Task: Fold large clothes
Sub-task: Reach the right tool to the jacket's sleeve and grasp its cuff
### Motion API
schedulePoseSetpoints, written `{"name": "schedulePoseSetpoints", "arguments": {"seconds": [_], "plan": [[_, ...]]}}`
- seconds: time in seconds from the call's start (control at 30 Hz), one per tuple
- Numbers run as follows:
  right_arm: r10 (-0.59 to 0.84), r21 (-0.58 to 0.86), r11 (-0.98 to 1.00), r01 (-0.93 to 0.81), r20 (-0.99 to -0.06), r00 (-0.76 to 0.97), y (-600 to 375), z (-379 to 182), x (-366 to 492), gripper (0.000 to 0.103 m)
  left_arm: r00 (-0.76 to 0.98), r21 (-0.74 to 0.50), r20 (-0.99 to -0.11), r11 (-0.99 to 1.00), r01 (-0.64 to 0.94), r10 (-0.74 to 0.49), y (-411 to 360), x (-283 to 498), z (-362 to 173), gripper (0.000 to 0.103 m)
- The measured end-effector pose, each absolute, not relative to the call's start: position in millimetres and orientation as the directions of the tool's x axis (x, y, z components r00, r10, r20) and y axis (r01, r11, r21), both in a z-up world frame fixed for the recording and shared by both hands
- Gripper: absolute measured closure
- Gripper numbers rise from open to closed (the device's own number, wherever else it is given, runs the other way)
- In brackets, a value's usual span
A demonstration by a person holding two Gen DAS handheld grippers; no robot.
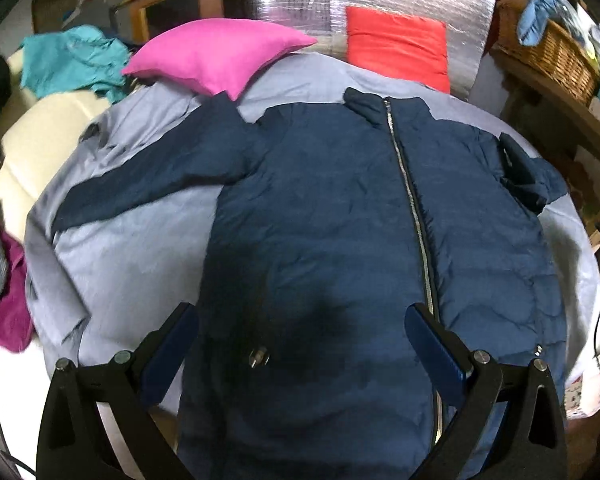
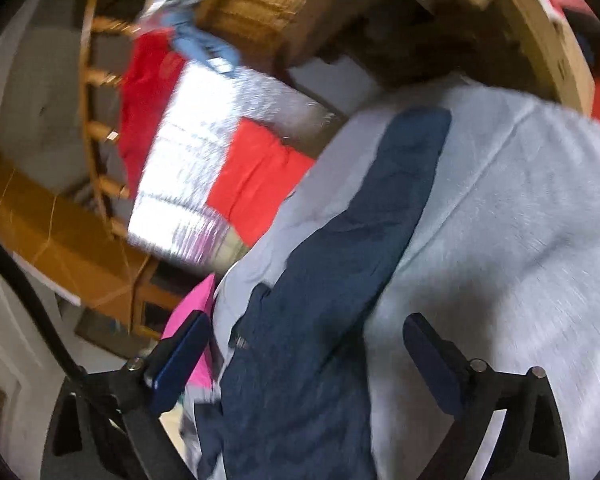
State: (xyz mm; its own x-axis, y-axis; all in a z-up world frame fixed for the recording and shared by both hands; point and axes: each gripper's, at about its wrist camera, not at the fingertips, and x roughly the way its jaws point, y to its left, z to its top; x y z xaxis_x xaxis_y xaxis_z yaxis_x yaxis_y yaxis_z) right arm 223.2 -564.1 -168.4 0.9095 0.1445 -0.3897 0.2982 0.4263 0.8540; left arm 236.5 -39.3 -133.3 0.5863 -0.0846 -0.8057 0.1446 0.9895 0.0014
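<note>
Navy puffer jacket (image 1: 340, 208) spread zipped on the bed (image 1: 132, 248), hem between wide left fingers (image 1: 188, 332). Sleeve (image 2: 364, 240) ahead between wide, empty right fingers (image 2: 424, 344). Soft, light, probably slippery; best pinched at cuff.

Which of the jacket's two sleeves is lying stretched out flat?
The sleeve on the picture's left, reaching below the pink pillow. The other sleeve lies bunched and folded short.
</note>
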Motion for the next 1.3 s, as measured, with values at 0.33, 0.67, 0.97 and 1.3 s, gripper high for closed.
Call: {"name": "schedulePoseSetpoints", "arguments": {"seconds": [0.33,0.67,0.97,1.3], "plan": [[0.047,0.874,0.254,0.415,-0.439,0.897,-658,-243,303,0.033,0.647,0.104,-0.759,0.969,0.225,-0.069,-75,270,-139,0.001],[-0.026,0.776,0.309,0.550,-0.571,0.821,-687,-260,354,0.081,0.632,0.079,-0.772,0.977,0.200,-0.067,-82,302,-151,0.001],[-0.061,0.776,0.453,0.440,-0.465,0.883,-646,-212,330,0.091,0.644,0.057,-0.762,0.983,0.175,-0.070,-66,296,-142,0.001],[0.037,0.757,0.610,0.235,-0.323,0.946,-529,-124,305,0.091,0.669,0.002,-0.735,0.986,0.168,-0.112,-35,259,-122,0.001]]}}
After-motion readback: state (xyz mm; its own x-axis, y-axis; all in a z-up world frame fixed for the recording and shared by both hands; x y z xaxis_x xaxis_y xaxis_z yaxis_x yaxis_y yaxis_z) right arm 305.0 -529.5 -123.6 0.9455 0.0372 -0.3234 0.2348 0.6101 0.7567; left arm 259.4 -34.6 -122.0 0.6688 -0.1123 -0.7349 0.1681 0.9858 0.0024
